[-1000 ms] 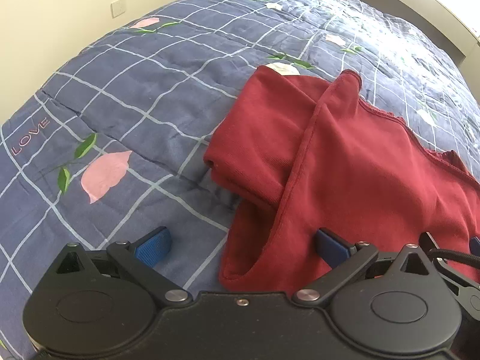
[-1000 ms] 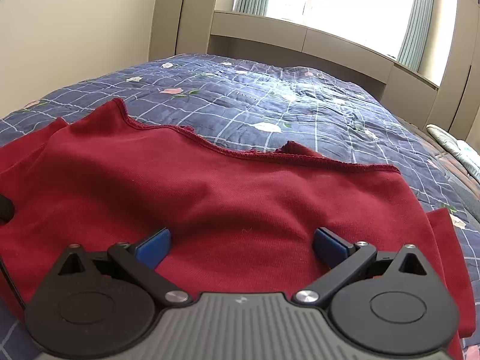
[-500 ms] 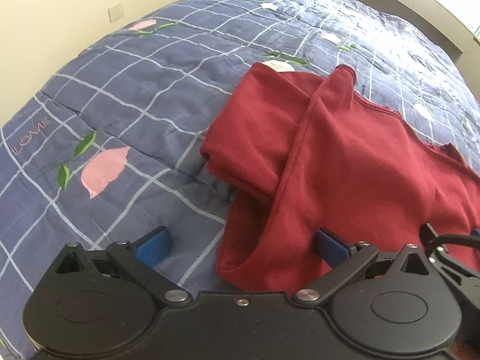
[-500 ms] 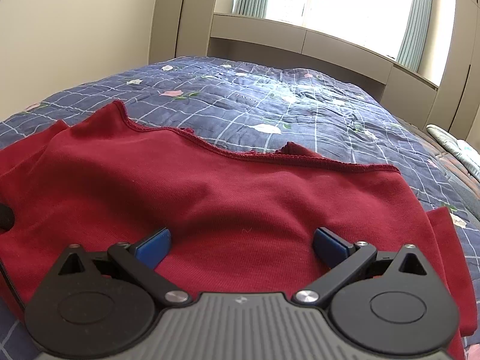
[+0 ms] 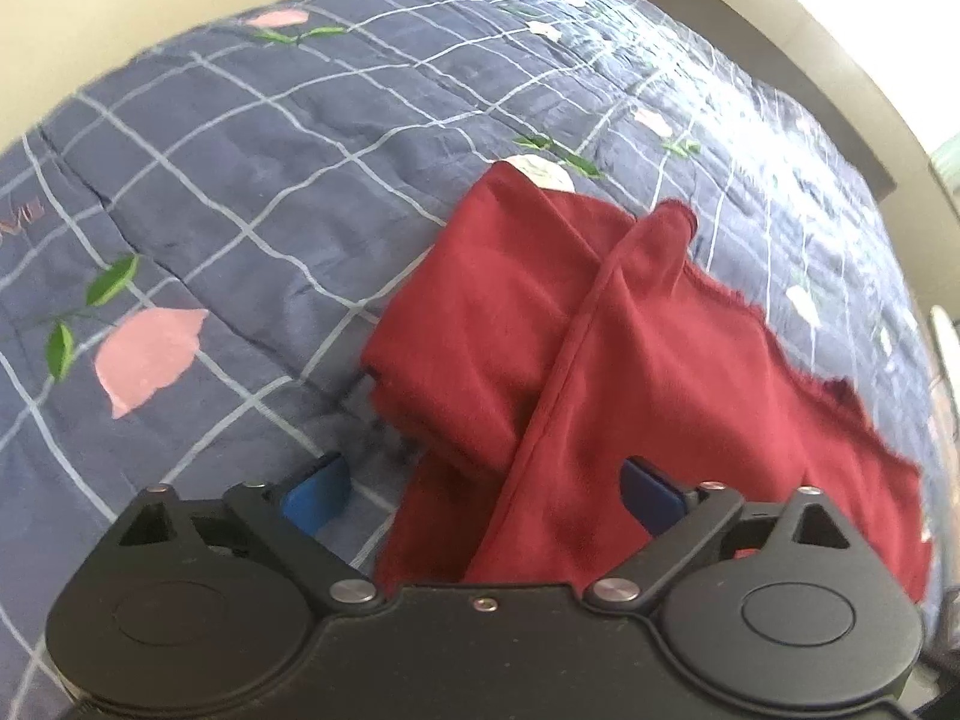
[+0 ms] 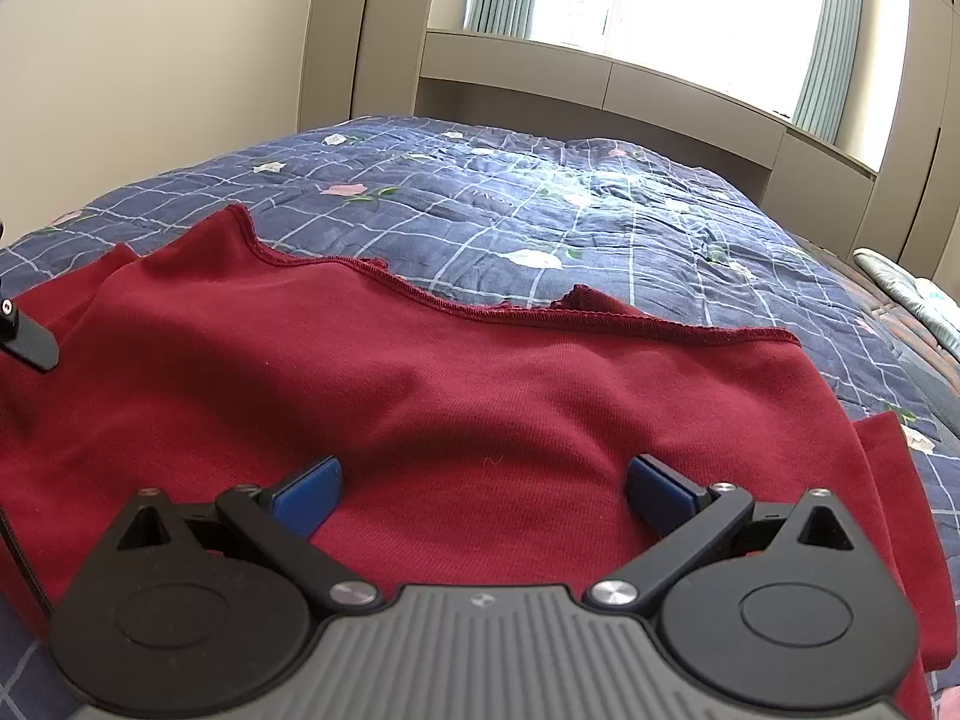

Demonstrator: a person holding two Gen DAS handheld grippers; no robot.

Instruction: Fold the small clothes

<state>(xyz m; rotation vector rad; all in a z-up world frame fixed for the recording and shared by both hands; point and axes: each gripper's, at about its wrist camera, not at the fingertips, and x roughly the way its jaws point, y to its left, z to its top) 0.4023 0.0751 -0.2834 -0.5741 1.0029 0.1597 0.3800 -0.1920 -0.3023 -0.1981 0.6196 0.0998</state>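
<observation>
One dark red knit garment (image 5: 648, 372) serves as my landmark: it lies spread on the navy quilted bedcover with a pale grid and pink flower print (image 5: 252, 192), its frilled edge (image 6: 540, 315) on the far side and a sleeve doubled over the body at the left end (image 5: 480, 324).

Right gripper (image 6: 483, 489): I hold it low over the near middle of the garment, blue pads (image 6: 306, 492) spread wide, cloth under them but nothing pinched.

Left gripper (image 5: 483, 495): it hangs at the garment's near left corner, one pad (image 5: 315, 495) over bare bedcover just left of the cloth, the other over the red fabric. Its jaws are closing from wide, with the garment's raised side seam (image 5: 540, 432) lying between them but not yet pressed.

Step in hand, as I judge it: taking hold of the left edge for a fold. Next, I should sink the pads onto that edge and pinch both layers before lifting.
</observation>
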